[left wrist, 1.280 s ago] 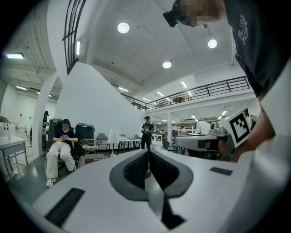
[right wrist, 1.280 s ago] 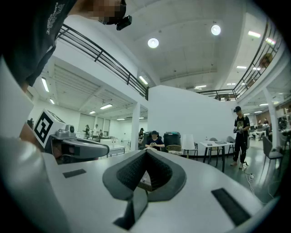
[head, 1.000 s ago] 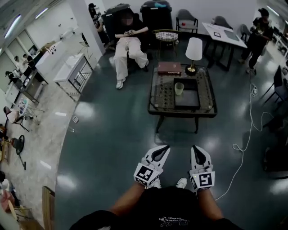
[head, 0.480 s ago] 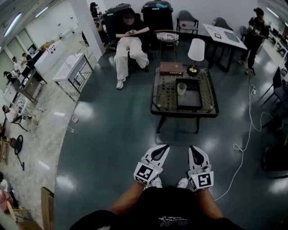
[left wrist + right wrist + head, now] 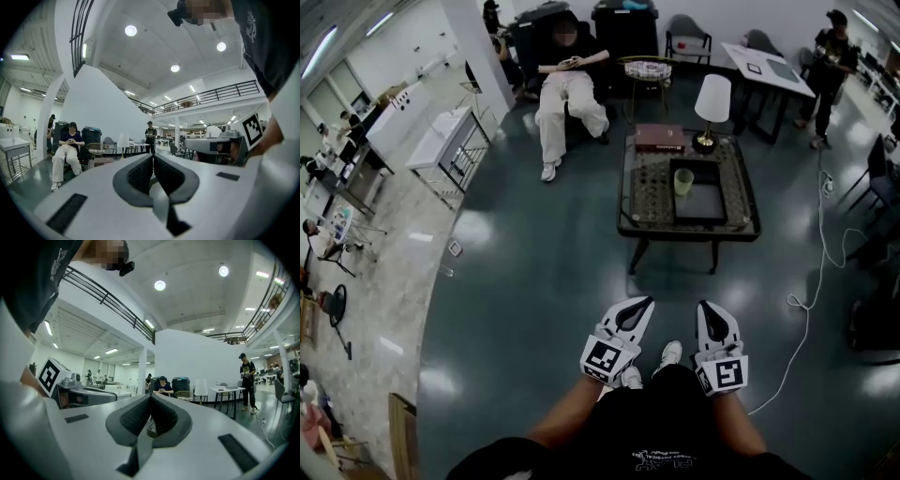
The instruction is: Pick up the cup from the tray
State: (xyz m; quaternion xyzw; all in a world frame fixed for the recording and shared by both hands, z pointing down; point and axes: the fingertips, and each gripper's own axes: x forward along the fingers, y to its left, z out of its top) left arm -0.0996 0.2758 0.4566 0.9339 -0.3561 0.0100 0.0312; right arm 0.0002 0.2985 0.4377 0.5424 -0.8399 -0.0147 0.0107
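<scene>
A big open hall with a glossy dark floor [image 5: 525,281] spreads out ahead. Compared with a second ago the view has crept forward: one pale shoe [image 5: 670,353] now sits further ahead between the arms, and the low glass-topped surface [image 5: 649,192] has drifted a little to the right in the head view. I take that to mean the person is still walking towards it and no reach has begun.

On the surface lies a dark rectangular tray [image 5: 705,202]. A white-shaded lamp [image 5: 712,103] and a reddish book or box [image 5: 658,137] stand at the far edge, outside the tray.

The tray's only visible content is the cup [image 5: 683,181]. It is pale green and upright, at the tray's far left part, in the same spot as before. Whether anything is in the cup cannot be made out from here. Behind the surface a round wire basket stand [image 5: 647,71] holds something pale, too small to name.

The left hand-held gripper [image 5: 643,302] and the right hand-held gripper [image 5: 705,306] are held low in front of the body, pointing level towards the surface. They sit in the frame as they did a second ago. Each has its jaws pressed together with nothing between them. Both are well apart from the cup, so the jaws will have to spread once the gap is closed.
</scene>
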